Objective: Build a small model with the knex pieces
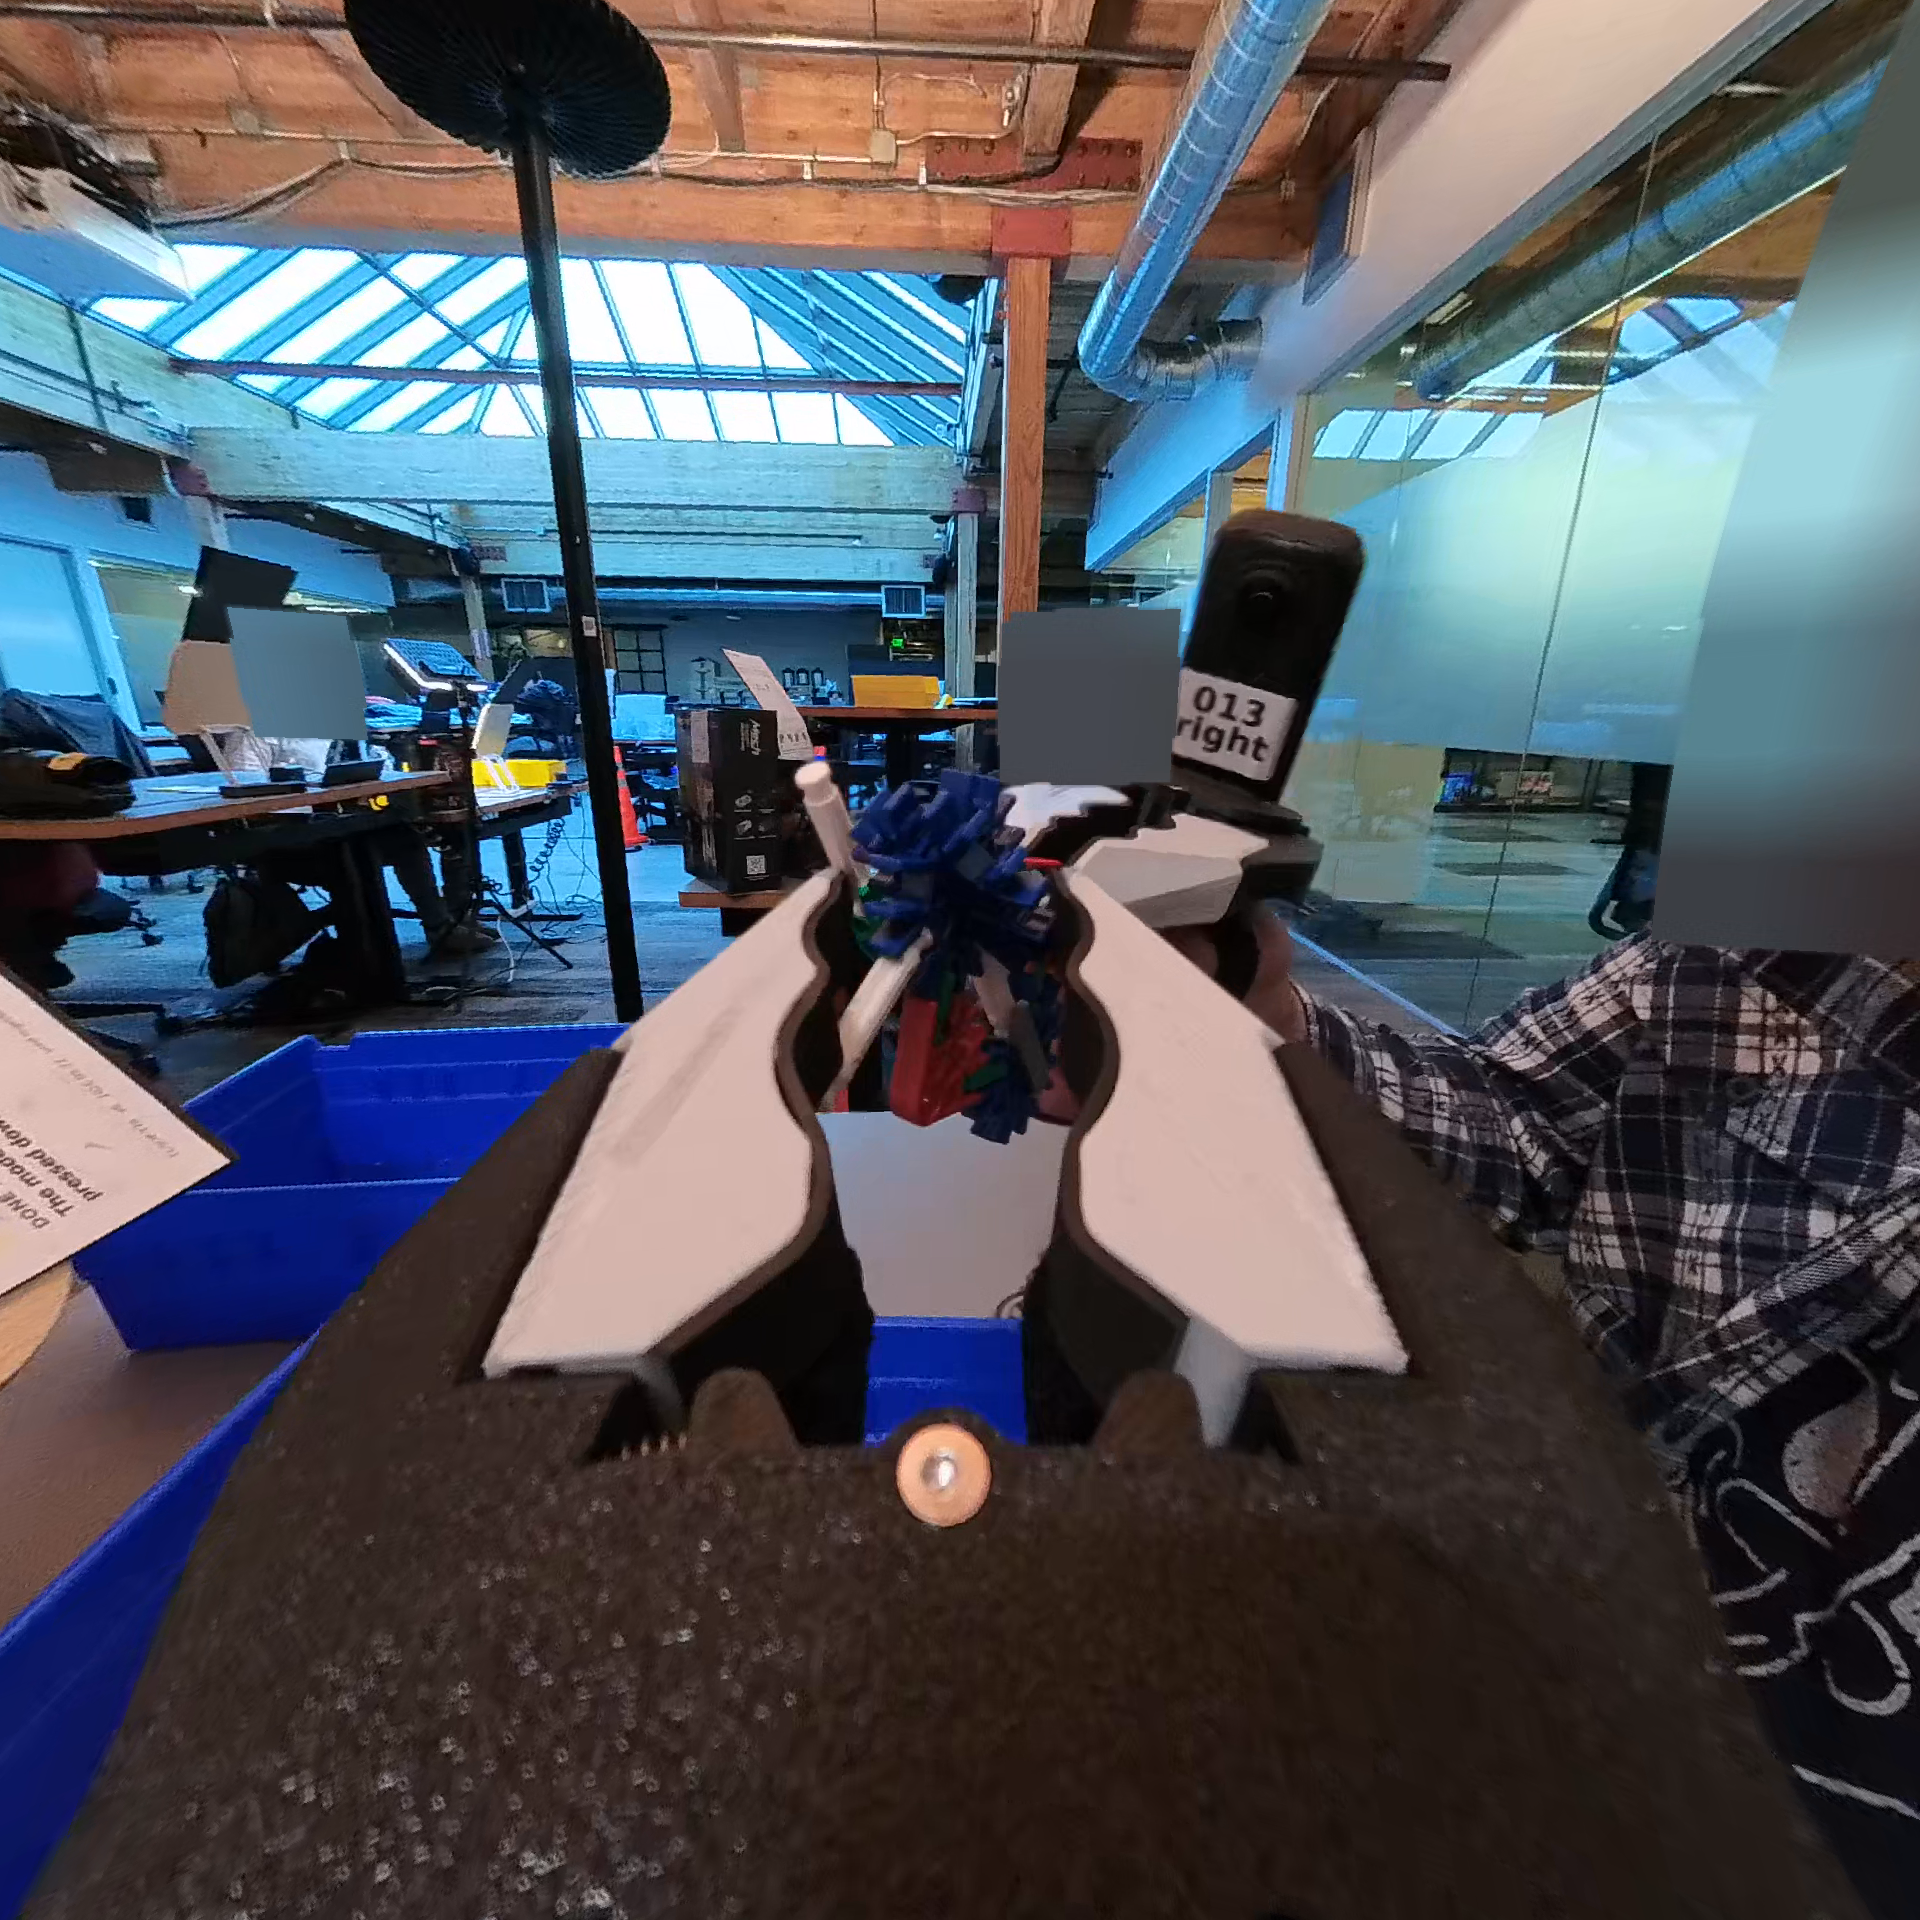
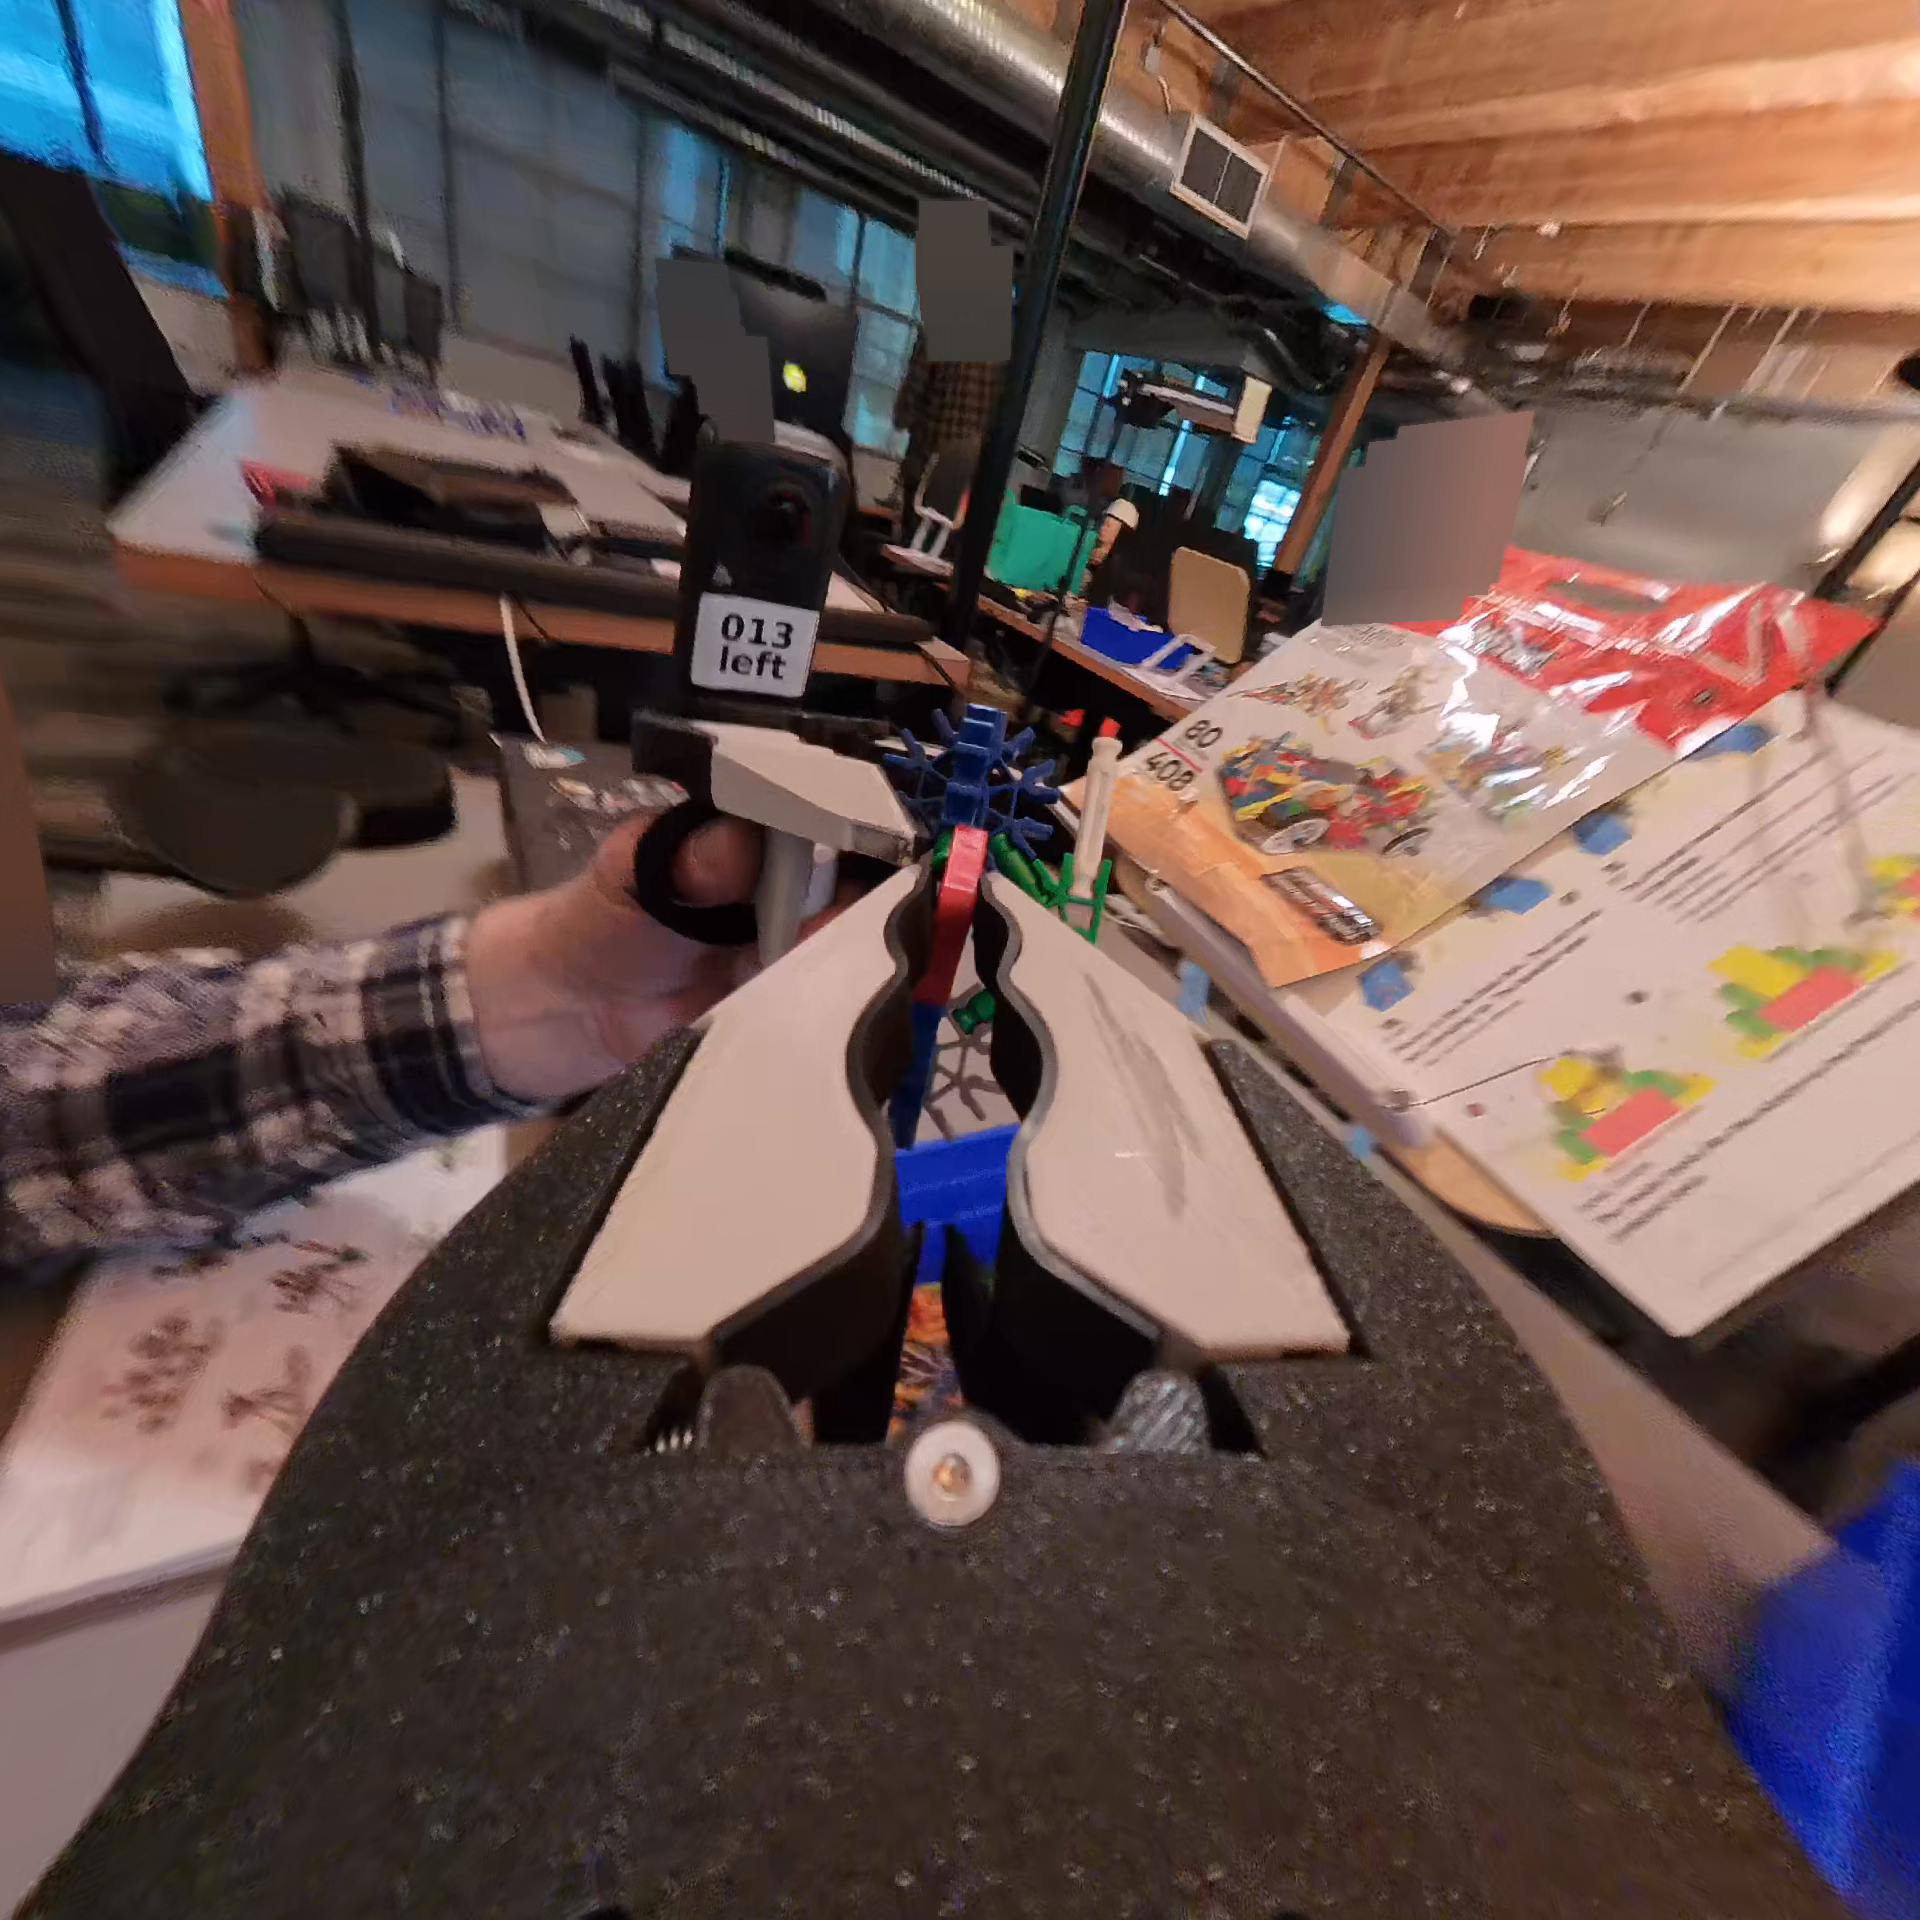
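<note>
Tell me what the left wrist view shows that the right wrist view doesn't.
Only the left wrist view shows the black floor lamp and the glass wall. Only the right wrist view shows the red toy bag and the instruction sheets. Both show the rod-and-connector model, held up between the left gripper and the right gripper, and a blue bin below.
</note>
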Tool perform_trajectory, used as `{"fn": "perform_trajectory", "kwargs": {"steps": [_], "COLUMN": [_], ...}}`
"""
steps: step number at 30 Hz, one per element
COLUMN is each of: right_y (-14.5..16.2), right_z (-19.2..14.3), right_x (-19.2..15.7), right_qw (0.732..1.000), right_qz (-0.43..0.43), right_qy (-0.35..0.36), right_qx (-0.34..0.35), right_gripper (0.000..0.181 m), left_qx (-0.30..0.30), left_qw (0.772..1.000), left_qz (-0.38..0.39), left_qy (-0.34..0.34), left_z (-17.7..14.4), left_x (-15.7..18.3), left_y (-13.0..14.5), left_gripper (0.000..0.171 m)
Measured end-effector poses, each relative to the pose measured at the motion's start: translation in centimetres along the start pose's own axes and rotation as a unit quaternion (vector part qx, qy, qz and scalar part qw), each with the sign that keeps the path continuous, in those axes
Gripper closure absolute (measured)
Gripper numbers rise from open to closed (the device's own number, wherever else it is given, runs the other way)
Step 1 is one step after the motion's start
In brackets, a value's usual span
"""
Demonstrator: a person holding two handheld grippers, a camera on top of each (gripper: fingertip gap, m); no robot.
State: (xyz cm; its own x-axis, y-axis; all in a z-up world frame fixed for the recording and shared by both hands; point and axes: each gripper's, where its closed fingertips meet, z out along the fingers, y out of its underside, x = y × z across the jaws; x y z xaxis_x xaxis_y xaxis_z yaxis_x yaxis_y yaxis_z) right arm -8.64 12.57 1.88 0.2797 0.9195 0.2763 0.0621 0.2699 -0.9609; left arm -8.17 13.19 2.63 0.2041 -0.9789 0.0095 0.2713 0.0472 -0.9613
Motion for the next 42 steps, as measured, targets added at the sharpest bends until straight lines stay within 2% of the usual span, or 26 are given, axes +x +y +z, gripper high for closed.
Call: {"fn": "perform_trajectory", "kwargs": {"steps": [2,8,12,18,24,27,29,30,33,36,42], "right_y": [0.0,-0.5,-0.9,-1.5,-1.9,-1.8,-2.0,-2.1,-1.7,-1.6,-1.3], "right_z": [0.0,-0.3,-0.9,-2.1,-2.6,-2.4,-2.7,-2.5,-1.3,-1.9,-1.9], "right_x": [0.1,-0.5,-1.8,-5.2,-7.0,-7.0,-7.7,-7.9,-5.3,-3.9,-2.3], "right_qw": [0.999,1.0,0.993,0.961,0.936,0.931,0.917,0.915,0.948,0.938,0.954], "right_qz": [0.045,0.006,0.061,0.12,0.147,0.159,0.168,0.175,0.169,0.203,0.187], "right_qy": [-0.012,-0.013,-0.09,-0.238,-0.301,-0.306,-0.335,-0.336,-0.24,-0.247,-0.198], "right_qx": [0.012,0.027,0.051,0.076,0.107,0.12,0.134,0.137,0.122,0.133,0.127], "right_gripper": [0.178,0.179,0.177,0.177,0.177,0.177,0.177,0.177,0.179,0.177,0.176], "left_qx": [-0.01,0.006,0.001,-0.031,-0.012,0.007,0.032,0.048,0.067,0.06,0.072], "left_qw": [1.0,1.0,0.998,0.989,0.98,0.978,0.974,0.971,0.979,0.988,0.993], "left_qz": [0.019,0.012,0.028,0.062,0.041,0.017,-0.011,-0.024,-0.043,-0.036,-0.069], "left_qy": [-0.015,0.011,0.047,0.129,0.197,0.209,0.226,0.232,0.188,0.134,0.067], "left_z": [0.0,0.1,0.1,-0.3,-0.8,-1.0,-1.1,-1.2,-1.6,-1.3,-2.3], "left_x": [0.0,0.7,2.1,5.6,7.3,6.9,6.7,6.5,4.1,2.5,-1.1], "left_y": [0.0,-0.3,-0.3,-0.2,-0.1,0.0,-0.1,-0.2,-0.3,-0.2,0.1], "left_gripper": [0.138,0.138,0.138,0.138,0.137,0.137,0.138,0.138,0.138,0.138,0.137]}}
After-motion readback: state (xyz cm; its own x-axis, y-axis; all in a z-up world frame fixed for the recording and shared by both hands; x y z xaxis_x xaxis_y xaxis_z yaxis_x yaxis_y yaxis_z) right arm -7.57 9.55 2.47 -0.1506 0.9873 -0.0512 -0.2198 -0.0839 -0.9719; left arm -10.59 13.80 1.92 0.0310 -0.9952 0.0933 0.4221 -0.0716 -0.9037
